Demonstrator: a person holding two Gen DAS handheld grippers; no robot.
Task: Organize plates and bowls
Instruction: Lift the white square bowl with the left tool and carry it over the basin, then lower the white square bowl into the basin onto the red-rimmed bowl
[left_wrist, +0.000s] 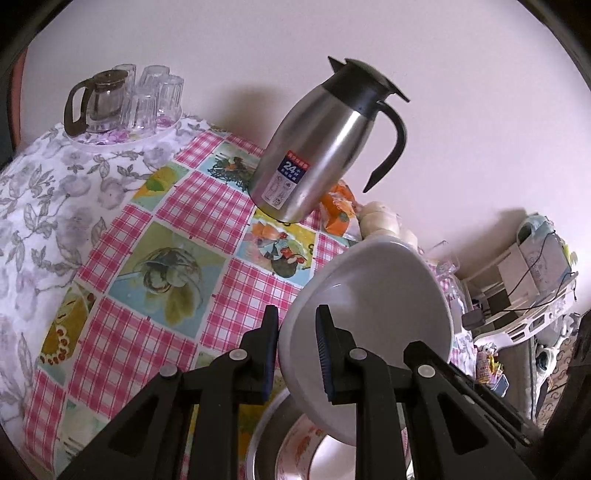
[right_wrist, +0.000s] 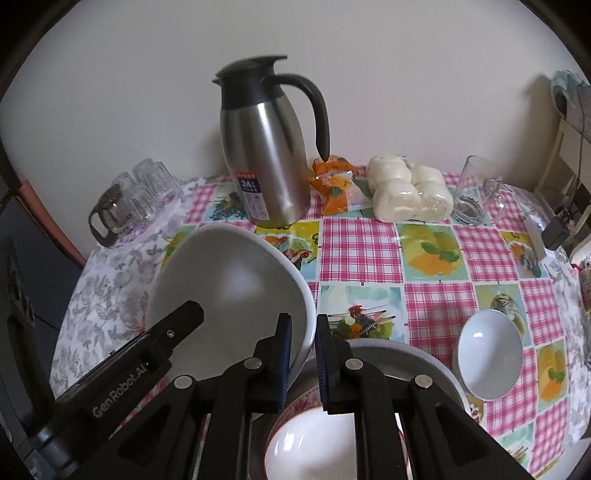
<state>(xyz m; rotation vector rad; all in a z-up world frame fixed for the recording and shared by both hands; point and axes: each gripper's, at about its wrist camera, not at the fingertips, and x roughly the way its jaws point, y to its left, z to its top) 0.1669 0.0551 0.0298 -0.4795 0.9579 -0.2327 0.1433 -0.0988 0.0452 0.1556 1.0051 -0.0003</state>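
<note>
Gripping rim of large white bowl (right_wrist: 229, 291), centre-left of frame: both left gripper (left_wrist: 295, 350) and right gripper (right_wrist: 303, 354), jaws narrow on wall. Glazed, slippery, breakable; pinch rim. Small bowl (right_wrist: 489, 354) lower right.

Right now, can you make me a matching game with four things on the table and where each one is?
Things:
1. big white bowl
2. small white bowl
3. steel jug
4. buns

Places:
A. alone on the cloth, far right
B. standing by the wall
C. tilted, rim gripped from both sides
D. bagged beside the orange packet

Pairs: 1-C, 2-A, 3-B, 4-D
</note>
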